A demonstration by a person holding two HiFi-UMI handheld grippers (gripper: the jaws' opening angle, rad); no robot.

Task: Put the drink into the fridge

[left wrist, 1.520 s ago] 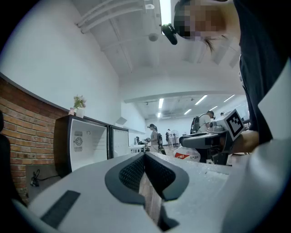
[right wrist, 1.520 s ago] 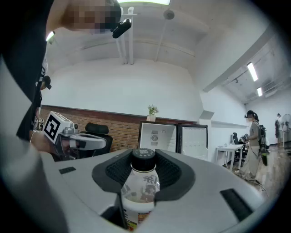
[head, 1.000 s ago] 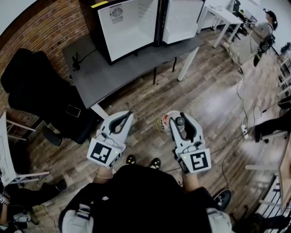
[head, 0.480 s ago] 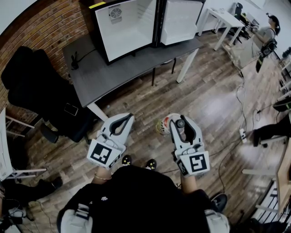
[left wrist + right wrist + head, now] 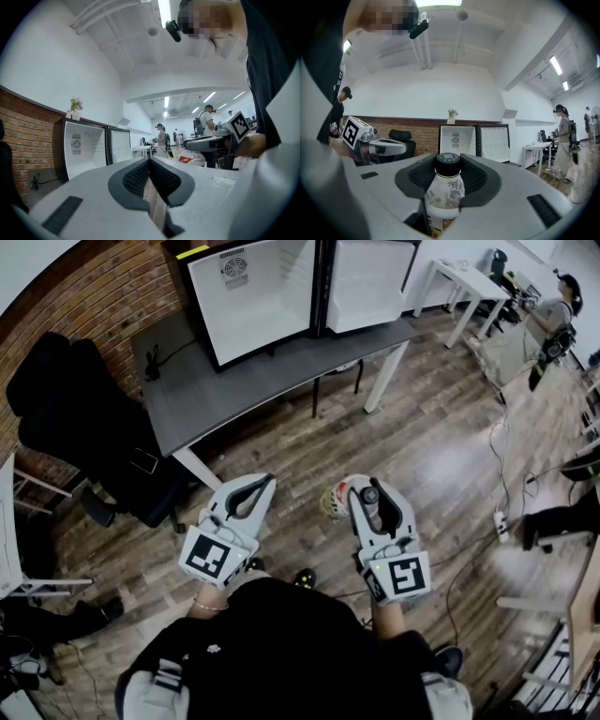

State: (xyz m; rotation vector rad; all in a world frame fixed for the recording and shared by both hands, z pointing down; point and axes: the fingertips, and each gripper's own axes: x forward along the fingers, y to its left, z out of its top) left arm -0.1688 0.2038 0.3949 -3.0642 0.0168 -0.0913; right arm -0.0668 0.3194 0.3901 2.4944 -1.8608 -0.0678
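The drink is a pale bottle (image 5: 446, 190) with a black cap (image 5: 371, 491) and a printed label. My right gripper (image 5: 367, 486) is shut on it, the pads closed round its neck, and I hold it at waist height above the wooden floor. My left gripper (image 5: 261, 482) is level with it on the left, jaws shut and empty (image 5: 150, 161). The fridge (image 5: 253, 292) stands ahead on a dark grey table (image 5: 244, 381). Its door (image 5: 366, 282) is swung wide open and the white inside looks bare. Both gripper views show the fridge (image 5: 457, 138) straight ahead, some way off.
A black office chair (image 5: 75, 427) stands at the left by the brick wall. The table's white leg (image 5: 380, 381) is ahead. A white desk (image 5: 459, 277) and a person (image 5: 553, 320) are at the far right. Cables (image 5: 502, 484) trail over the floor on the right.
The head view has shifted slightly and my feet have stepped. Both grippers and the bottle keep the same pose in front of me.
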